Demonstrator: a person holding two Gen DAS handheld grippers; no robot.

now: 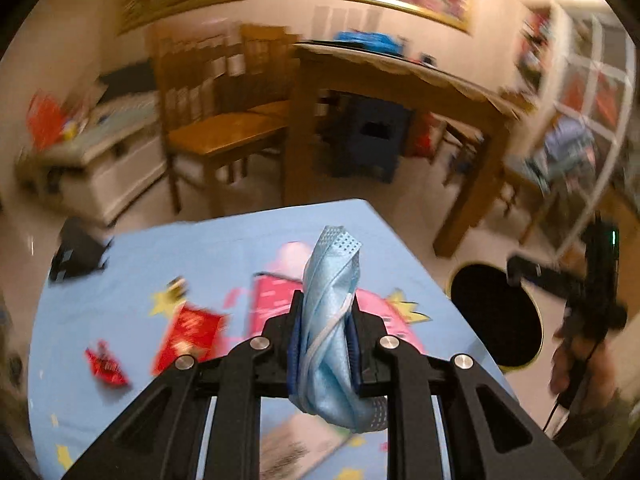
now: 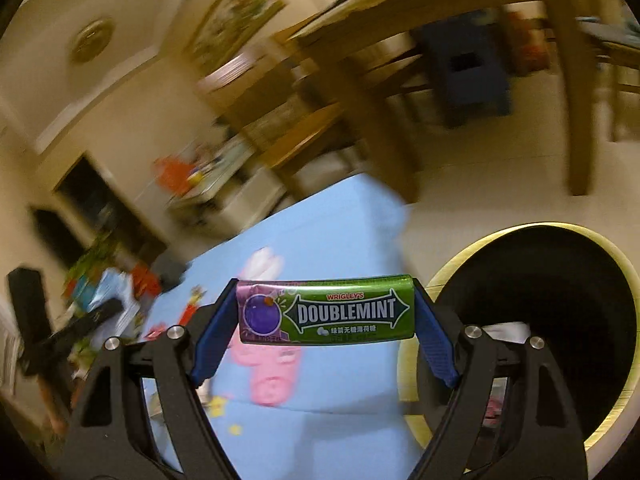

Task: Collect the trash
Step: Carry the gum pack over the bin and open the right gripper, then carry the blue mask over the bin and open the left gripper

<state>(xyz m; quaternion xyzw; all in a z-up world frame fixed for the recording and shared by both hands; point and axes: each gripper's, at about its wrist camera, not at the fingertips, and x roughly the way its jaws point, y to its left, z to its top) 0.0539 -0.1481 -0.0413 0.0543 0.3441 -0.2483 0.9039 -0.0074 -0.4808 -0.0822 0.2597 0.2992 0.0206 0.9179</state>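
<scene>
Clearly both tongs were loaded above the blue bench (image 1: 224, 240).

Right tongs (image 2: 325, 312) clamped a green packet (image 2: 326, 310) reading "WRIGLEY'S DOUBLEMINT" beside the black bin (image 2: 560, 280); left tongs (image 1: 326, 320) pinched a crumpled blue face mask (image 1: 330, 320), red wrappers (image 1: 188, 336) lying below.

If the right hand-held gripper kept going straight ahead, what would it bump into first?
Probably the blue tablecloth beyond the gum pack it holds, with the trash bin just to the right; depth is unclear.
</scene>
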